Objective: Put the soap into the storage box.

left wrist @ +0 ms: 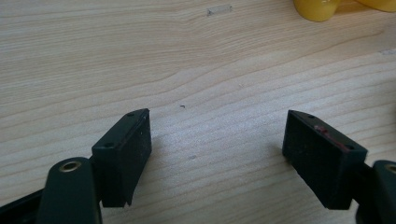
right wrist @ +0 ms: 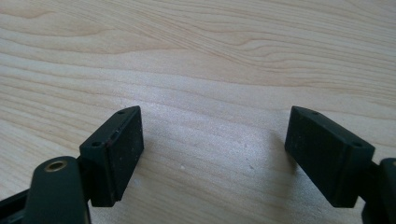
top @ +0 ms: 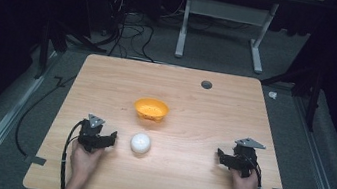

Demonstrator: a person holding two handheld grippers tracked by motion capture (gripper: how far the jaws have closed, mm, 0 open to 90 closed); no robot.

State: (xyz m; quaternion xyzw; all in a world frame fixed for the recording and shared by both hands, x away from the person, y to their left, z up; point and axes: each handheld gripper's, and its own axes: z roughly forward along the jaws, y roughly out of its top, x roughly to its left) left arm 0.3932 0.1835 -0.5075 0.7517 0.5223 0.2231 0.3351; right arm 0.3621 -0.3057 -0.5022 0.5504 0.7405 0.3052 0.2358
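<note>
A white ball (top: 140, 143) lies on the wooden table (top: 204, 110), just in front of a small orange bowl (top: 151, 109). My left gripper (top: 110, 140) rests low over the table a short way left of the ball, held by a hand. It is open, with bare wood between its jaws (left wrist: 217, 126). The bowl's yellow-orange edge (left wrist: 317, 8) peeks in at the top of the left gripper view. My right gripper (top: 220, 156) sits near the table's right side, far from the ball. It too is open (right wrist: 215, 123) over bare wood.
A dark round grommet hole (top: 206, 85) is set in the table near its far edge. Tape strips (top: 35, 159) mark the front corners. Cables (top: 130, 33) and a white desk frame (top: 222, 26) stand on the floor beyond the table.
</note>
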